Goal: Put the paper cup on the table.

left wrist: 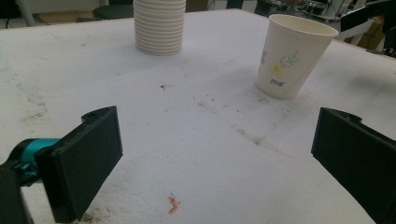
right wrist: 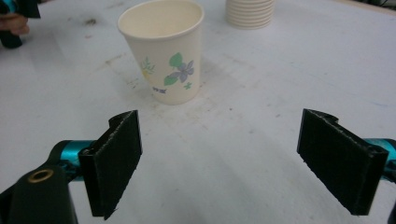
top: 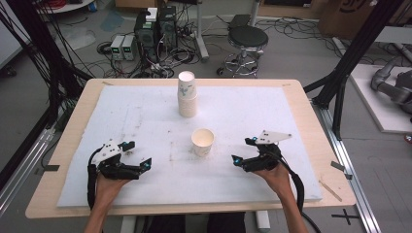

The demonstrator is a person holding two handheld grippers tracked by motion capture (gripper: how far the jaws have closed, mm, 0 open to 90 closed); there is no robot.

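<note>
1. Paper cup (top: 202,141) stands upright and alone at the centre of the high view, on the white foam board (top: 145,121), below the cup stack (top: 187,94).
2. I hold both grippers low: left gripper (top: 137,155) and right gripper (top: 243,151) flank it, jaws wide, empty.
3. I judge this the approach step; next, the right gripper must close in around the cup's wall.

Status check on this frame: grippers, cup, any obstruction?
Left gripper and right gripper both open, empty. Single paper cup upright between them, untouched. Cup stack stands farther back, apart; path unobstructed.
</note>
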